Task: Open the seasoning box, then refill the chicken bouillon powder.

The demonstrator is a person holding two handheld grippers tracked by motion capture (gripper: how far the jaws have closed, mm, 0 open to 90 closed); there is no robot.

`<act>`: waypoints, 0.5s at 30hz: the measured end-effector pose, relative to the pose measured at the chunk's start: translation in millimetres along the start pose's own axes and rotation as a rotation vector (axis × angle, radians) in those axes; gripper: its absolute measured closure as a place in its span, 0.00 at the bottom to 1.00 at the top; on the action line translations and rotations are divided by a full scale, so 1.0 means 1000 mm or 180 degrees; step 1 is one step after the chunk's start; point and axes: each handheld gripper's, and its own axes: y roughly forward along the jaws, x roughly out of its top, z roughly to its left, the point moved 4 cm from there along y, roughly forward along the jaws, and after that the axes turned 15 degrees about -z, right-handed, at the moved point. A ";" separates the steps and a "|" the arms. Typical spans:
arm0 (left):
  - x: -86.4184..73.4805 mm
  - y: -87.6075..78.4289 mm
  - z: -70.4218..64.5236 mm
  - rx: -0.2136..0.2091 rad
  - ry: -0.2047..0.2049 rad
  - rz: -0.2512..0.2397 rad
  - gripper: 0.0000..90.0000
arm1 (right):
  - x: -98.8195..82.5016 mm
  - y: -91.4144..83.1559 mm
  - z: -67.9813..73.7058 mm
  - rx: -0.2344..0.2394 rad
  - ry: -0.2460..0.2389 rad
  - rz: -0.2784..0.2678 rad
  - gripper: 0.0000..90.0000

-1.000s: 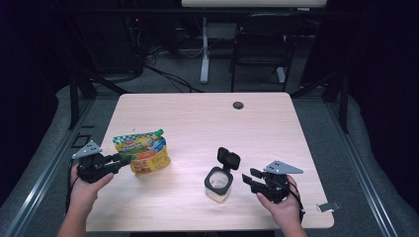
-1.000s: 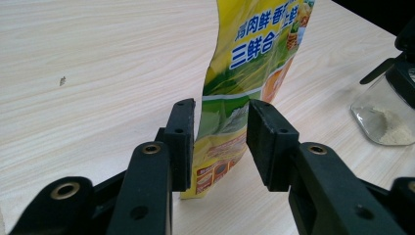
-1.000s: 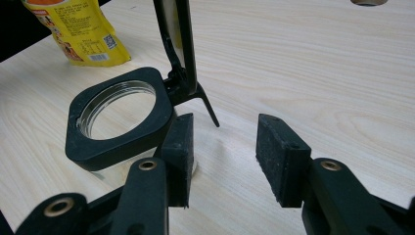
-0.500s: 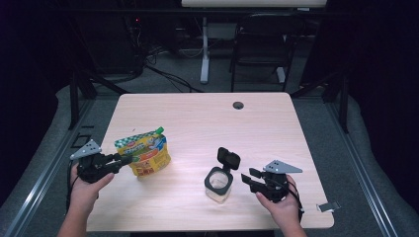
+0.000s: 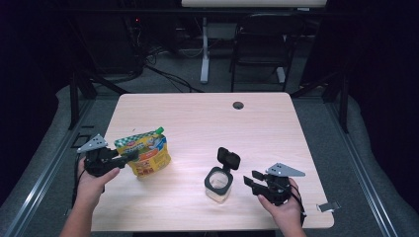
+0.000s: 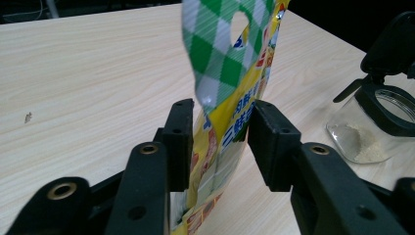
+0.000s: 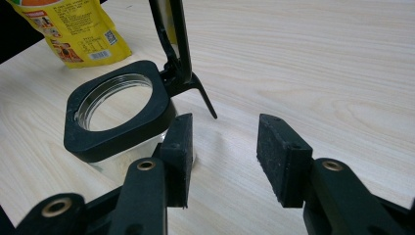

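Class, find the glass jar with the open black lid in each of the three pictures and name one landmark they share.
High view: jar front centre, near right gripper.
Left gripper view: far right edge.
Right gripper view: left, beside the jaws.
Shared landmark: yellow pouch.

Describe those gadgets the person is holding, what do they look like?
Each hand holds a black handheld gripper: the left gripper and the right gripper. Each ends in two blocky black jaws with flat pads and brass-coloured pivot rivets. A grey three-cornered plate sits on top of each. The forearms are bare, no sleeves.
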 end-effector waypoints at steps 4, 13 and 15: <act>0.001 -0.001 -0.007 0.0013 0.0151 0.0006 0.82 | 0.000 -0.001 -0.001 -0.0007 0.0030 -0.0021 0.64; 0.000 0.000 -0.019 0.0077 0.0327 0.0015 0.97 | 0.001 0.002 0.000 0.0030 0.0016 -0.0018 0.64; 0.000 0.001 -0.023 0.0119 0.0374 0.0007 0.98 | 0.001 0.003 0.000 0.0040 0.0007 -0.0004 0.64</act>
